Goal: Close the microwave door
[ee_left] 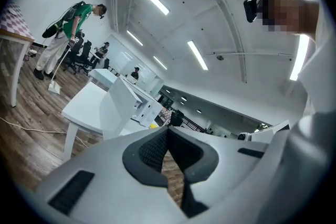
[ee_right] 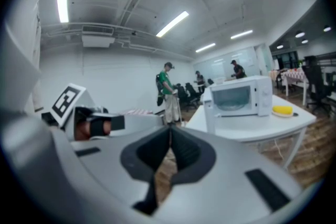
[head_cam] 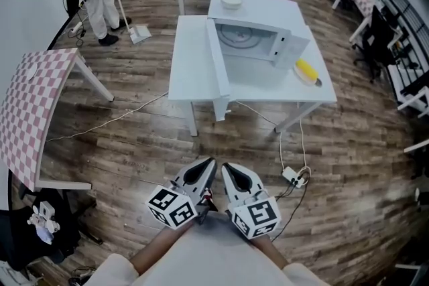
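Upper centre of the head view, the microwave (head_cam: pixel 258 43) sat on a white table (head_cam: pixel 188 60), its door (head_cam: pixel 218 70) swung wide toward frame left. We held the left gripper (head_cam: pixel 209 167) and right gripper (head_cam: pixel 226 171) low centre, well apart from it, jaws together, empty. Our call: step closer, push the door's outer face with one closed tip, steadily to latch.

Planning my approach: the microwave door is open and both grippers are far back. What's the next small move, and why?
Probably walk up to the white table and bring the left gripper to the outer face of the white microwave's open door. That door stands swung out leftward, well out of reach. The left gripper and the right gripper sit near the body, jaws shut on nothing.
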Tool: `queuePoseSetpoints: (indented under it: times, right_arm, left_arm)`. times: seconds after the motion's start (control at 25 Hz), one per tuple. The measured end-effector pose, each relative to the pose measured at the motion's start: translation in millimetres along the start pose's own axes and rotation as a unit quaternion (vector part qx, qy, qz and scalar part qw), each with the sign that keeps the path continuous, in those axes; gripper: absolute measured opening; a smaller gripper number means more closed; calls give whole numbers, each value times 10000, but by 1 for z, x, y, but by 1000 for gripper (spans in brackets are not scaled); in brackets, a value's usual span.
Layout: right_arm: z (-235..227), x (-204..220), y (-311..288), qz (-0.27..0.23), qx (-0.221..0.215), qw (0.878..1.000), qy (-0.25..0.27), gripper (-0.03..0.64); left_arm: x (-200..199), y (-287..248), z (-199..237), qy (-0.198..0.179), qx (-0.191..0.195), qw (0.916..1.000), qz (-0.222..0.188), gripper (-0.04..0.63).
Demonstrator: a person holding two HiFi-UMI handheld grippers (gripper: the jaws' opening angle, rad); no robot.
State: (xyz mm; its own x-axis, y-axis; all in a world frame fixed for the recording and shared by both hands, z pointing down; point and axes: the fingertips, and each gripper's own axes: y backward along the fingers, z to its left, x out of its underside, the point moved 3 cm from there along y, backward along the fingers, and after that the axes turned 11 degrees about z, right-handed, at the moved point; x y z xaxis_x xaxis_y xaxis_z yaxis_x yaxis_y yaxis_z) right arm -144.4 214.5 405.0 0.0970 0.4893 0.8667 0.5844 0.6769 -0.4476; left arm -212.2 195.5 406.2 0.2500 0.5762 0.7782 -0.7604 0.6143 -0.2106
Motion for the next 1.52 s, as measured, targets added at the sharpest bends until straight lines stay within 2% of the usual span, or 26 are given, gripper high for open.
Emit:
queuePoseSetpoints:
  times: [0.8,1.52]
  right_arm:
    - [5,11,-21,155,108,9994,-292,23]
    - [-26,-8,-53,255,-77,9991,-319,23]
  left_arm:
    - [4,4,20,264,198,9991,252,17]
    - [-19,-22,46,432,60,9988,212,17]
